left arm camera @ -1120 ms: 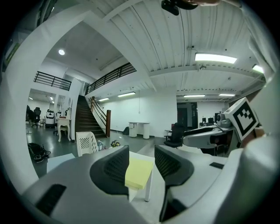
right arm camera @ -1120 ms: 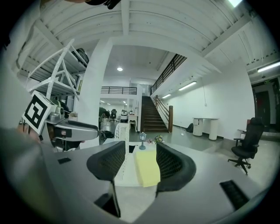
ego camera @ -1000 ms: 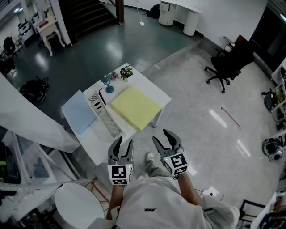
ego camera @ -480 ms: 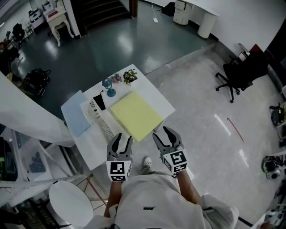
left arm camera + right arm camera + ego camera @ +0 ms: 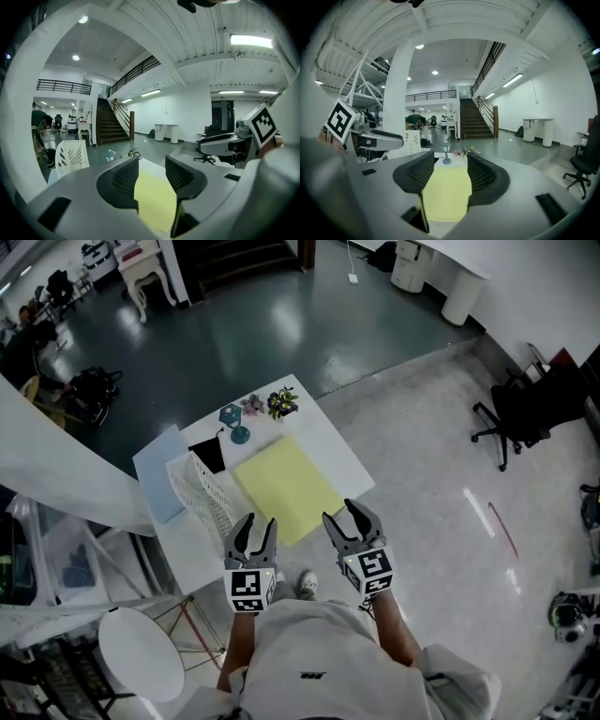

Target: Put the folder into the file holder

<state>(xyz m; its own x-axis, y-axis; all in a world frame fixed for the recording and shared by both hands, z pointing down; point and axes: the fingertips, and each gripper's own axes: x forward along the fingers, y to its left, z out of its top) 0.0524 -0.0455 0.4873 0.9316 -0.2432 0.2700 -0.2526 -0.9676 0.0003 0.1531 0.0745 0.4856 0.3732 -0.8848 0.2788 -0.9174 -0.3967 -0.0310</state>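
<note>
Yellow folder (image 5: 286, 488) lies flat on the white table (image 5: 330, 439), just beside the white file holder (image 5: 208, 501). Left gripper (image 5: 259, 520) and right gripper (image 5: 349, 512) hover at the table's near edge, jaws slightly apart, gripping nothing.

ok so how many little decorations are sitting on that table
3, in a row along the far edge of the table: a teal lantern, a small pinkish flower and a dark leafy plant. None looks hidden.
</note>
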